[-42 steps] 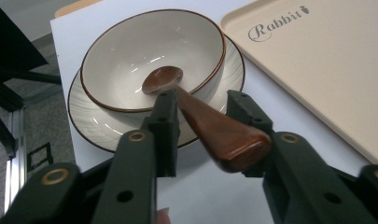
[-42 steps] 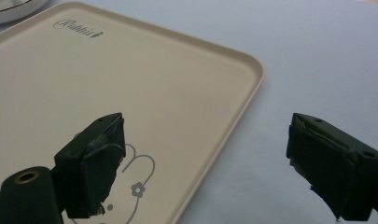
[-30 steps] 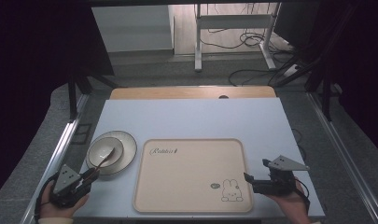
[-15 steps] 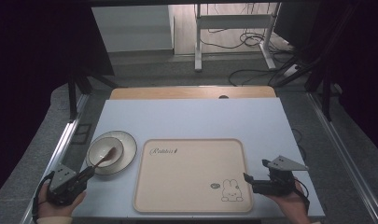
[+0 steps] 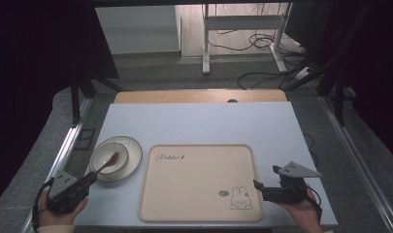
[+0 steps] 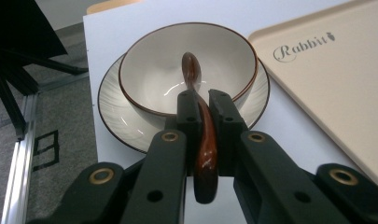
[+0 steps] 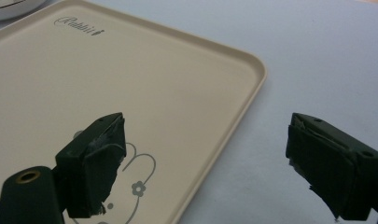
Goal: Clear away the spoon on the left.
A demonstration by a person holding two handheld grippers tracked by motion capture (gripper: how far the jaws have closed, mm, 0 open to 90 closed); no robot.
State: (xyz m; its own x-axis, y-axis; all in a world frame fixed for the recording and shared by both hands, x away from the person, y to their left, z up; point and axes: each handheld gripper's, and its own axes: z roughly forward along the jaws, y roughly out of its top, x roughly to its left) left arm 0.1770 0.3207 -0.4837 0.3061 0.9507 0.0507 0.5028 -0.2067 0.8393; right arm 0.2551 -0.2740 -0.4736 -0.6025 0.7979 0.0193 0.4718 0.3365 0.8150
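Pinching glossy brown wooden spoon [image 6: 204, 140] mid-handle with left gripper [image 6: 204, 105], likely light, stiff, slippery; right gripper [image 7: 205, 158] spread wide at cream rectangular tray's [image 5: 199, 213] four o'clock.

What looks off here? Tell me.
Nothing stands out. The bowl sits level on its plate, nothing is spilled, and the tray lies flat and bare. The left gripper is shut on the brown spoon, whose end rests in the bowl. The right gripper is open beside the tray.
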